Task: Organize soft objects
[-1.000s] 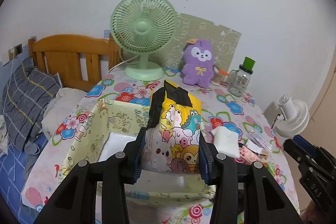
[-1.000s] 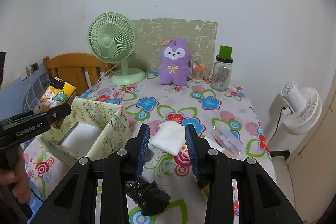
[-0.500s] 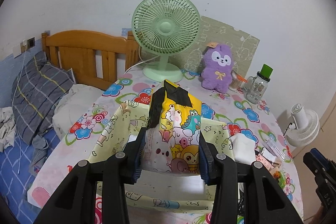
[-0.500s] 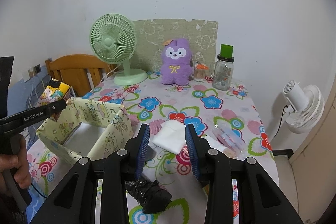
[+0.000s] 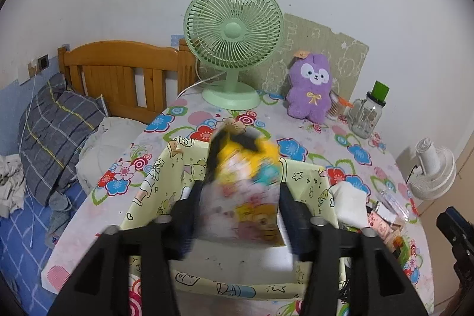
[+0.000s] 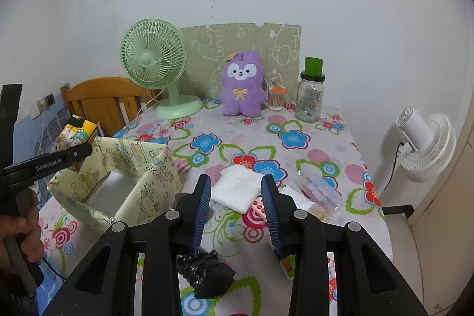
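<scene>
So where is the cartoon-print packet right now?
The cartoon-print packet sits between the left gripper fingers, above the yellow fabric box at the table's left edge; the right wrist view shows it beside the wooden headboard.
</scene>
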Available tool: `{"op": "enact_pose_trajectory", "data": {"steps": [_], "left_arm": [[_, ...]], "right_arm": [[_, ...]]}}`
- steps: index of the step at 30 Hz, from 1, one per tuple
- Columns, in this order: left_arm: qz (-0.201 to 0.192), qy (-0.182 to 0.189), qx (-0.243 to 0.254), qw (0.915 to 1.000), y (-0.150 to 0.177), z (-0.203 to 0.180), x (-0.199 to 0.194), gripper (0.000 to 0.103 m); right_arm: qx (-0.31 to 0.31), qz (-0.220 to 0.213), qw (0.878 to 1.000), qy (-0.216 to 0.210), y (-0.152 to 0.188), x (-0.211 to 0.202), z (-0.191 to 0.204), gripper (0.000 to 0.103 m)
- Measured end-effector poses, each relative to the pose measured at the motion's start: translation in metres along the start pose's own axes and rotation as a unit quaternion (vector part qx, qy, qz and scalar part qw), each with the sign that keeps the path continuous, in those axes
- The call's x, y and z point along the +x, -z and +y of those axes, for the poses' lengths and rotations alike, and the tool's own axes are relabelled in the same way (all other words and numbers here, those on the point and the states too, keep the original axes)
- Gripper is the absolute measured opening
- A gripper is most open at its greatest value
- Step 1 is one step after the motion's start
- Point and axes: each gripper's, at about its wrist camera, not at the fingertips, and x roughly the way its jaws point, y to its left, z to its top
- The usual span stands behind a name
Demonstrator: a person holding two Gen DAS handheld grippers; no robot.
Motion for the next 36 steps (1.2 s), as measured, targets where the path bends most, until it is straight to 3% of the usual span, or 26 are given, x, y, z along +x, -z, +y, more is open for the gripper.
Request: {"op": "enact_pose_trajectory", "data": {"steps": [1, 3, 8, 23, 31, 36], "left_arm": [[0.001, -0.002, 0.002, 1.0, 0.0, -0.001, 0.001, 0.081], [-0.004, -0.009, 0.002, 0.9999, 0.001, -0.001, -0.001, 0.084], [-0.02, -0.002, 0.004, 0.9998, 0.001, -0.004, -0.01, 0.084], [-0.011, 0.046, 0.044, 0.9979, 0.013, -0.054, -0.025, 0.084], [-0.012, 0.054, 0.057, 0.9968, 0.016, -0.072, -0.029, 0.084], [-0.009, 0.06, 0.07, 0.9957, 0.02, -0.085, -0.03, 0.084]], "right_arm": [[0.0, 0.0, 1.0, 0.0, 0.001, 0.0, 0.0, 0.038], [0.001, 0.0, 1.0, 0.0, 0.002, 0.0, 0.0, 0.038], [0.004, 0.0, 1.0, 0.003, 0.003, -0.002, -0.003, 0.038], [0.022, -0.006, 1.0, 0.019, 0.012, -0.02, -0.027, 0.038], [0.034, -0.008, 0.999, 0.022, 0.018, -0.026, -0.04, 0.038], [0.042, -0.006, 0.999, 0.025, 0.021, -0.027, -0.049, 0.047]]}}
